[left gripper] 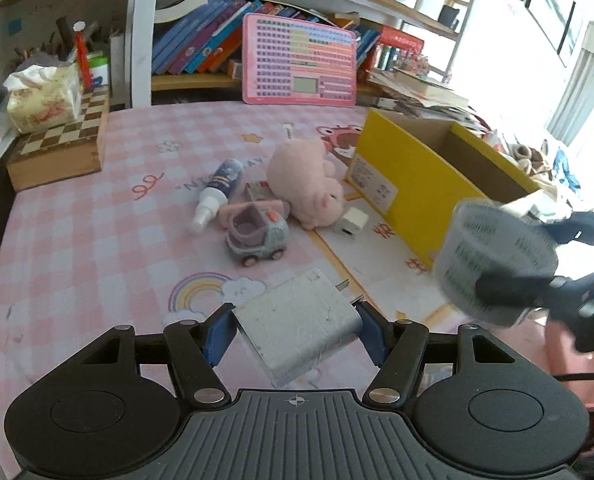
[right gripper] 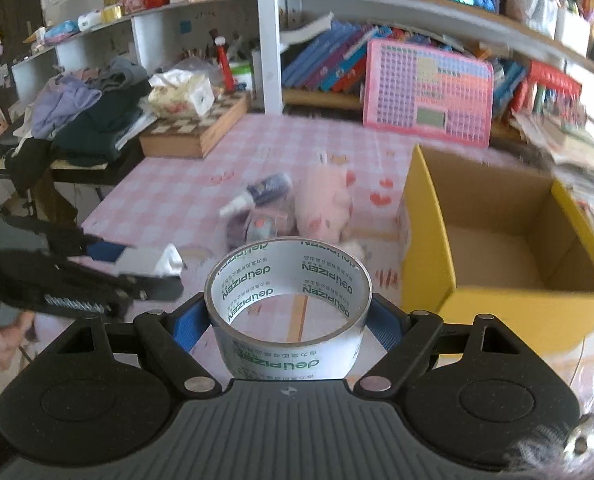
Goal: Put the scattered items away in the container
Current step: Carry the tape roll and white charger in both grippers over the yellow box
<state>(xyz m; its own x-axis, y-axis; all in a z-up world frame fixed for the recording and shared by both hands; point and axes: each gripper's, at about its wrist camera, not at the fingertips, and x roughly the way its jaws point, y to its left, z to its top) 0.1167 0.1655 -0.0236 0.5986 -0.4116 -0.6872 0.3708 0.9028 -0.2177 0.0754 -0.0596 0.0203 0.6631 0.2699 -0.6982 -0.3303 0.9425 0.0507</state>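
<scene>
My left gripper point(left gripper: 295, 330) is shut on a grey power adapter point(left gripper: 297, 330), held above the pink checked table. My right gripper point(right gripper: 289, 314) is shut on a clear tape roll point(right gripper: 289, 300); the roll also shows in the left wrist view point(left gripper: 493, 260), blurred, near the yellow cardboard box point(left gripper: 413, 184). The box point(right gripper: 429, 264) is open and looks empty. On the table lie a pink plush pig point(left gripper: 307, 184), a toy car point(left gripper: 257, 236), a spray bottle point(left gripper: 219, 190), a small white charger point(left gripper: 351, 222) and a small pink item point(left gripper: 259, 200).
A chessboard box point(left gripper: 63, 148) with a tissue pack point(left gripper: 43, 98) stands at the table's left. A pink keyboard toy point(left gripper: 299, 62) leans on the bookshelf behind. Clothes point(right gripper: 89, 116) are piled at the left. Papers point(left gripper: 421, 92) are stacked behind the box.
</scene>
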